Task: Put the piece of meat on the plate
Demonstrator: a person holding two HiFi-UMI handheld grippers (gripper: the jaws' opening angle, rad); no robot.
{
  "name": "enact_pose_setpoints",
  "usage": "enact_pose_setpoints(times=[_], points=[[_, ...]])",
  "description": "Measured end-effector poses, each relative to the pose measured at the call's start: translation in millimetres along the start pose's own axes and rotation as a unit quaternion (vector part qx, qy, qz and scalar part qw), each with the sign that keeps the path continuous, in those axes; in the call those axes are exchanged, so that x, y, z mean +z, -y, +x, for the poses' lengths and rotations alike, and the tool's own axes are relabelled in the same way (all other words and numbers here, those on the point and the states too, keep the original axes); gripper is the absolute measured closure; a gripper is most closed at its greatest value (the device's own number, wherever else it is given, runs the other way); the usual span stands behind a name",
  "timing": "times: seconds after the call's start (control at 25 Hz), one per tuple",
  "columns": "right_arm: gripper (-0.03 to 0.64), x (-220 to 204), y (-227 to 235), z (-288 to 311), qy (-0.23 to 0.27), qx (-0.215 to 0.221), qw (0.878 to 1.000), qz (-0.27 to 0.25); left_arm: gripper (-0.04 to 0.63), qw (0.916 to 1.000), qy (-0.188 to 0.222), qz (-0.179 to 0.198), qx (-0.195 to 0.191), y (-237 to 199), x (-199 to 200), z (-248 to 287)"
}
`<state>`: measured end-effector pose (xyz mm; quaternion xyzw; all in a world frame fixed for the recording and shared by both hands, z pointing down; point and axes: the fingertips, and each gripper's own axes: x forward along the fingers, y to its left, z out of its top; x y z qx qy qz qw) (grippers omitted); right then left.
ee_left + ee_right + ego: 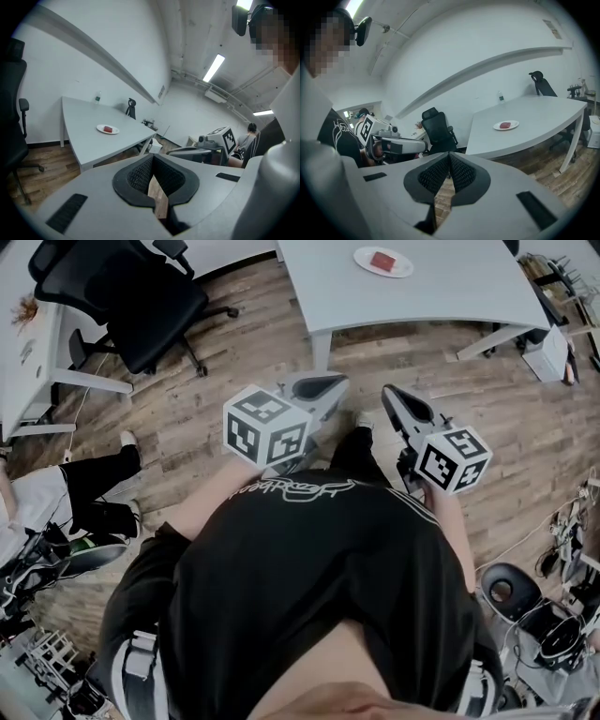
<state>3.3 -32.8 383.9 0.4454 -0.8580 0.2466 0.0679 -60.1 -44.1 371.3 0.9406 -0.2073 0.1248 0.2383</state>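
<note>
A red piece of meat [382, 261] lies on a small white plate [361, 257] on the grey table [441, 292] at the far side of the room. Both gripper views show the same meat [108, 128] [505, 125] on its plate [100, 128] [514, 123], well ahead of the jaws. My left gripper [319, 390] [152, 159] and right gripper [394, 395] [450, 157] are held side by side in front of the person's chest, over the wooden floor and short of the table. Both are shut with nothing between the pads.
A black office chair [141, 296] stands left of the table, beside a white desk [28, 343]. Another person sits at the left [84, 493]. Cables and gear lie on the floor at the right [562, 615]. A second chair [541, 84] stands behind the table.
</note>
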Motion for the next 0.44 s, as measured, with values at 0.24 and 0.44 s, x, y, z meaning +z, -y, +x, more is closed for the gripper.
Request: enact_pose_setpoints(times=[0.24,0.44], points=[[0.606,-3.8,3.8,-4.5,-0.001,-0.006,1.0,0.007,0.588,1.0,-0.007,-0.001,0.0,-0.6,-3.0,3.9],[0.606,-10.2,11.3,-4.4,-0.003,-0.011,1.0,0.01,0.588,0.9999,-0.013,-0.01,0.005,-5.6,-11.0,11.0]])
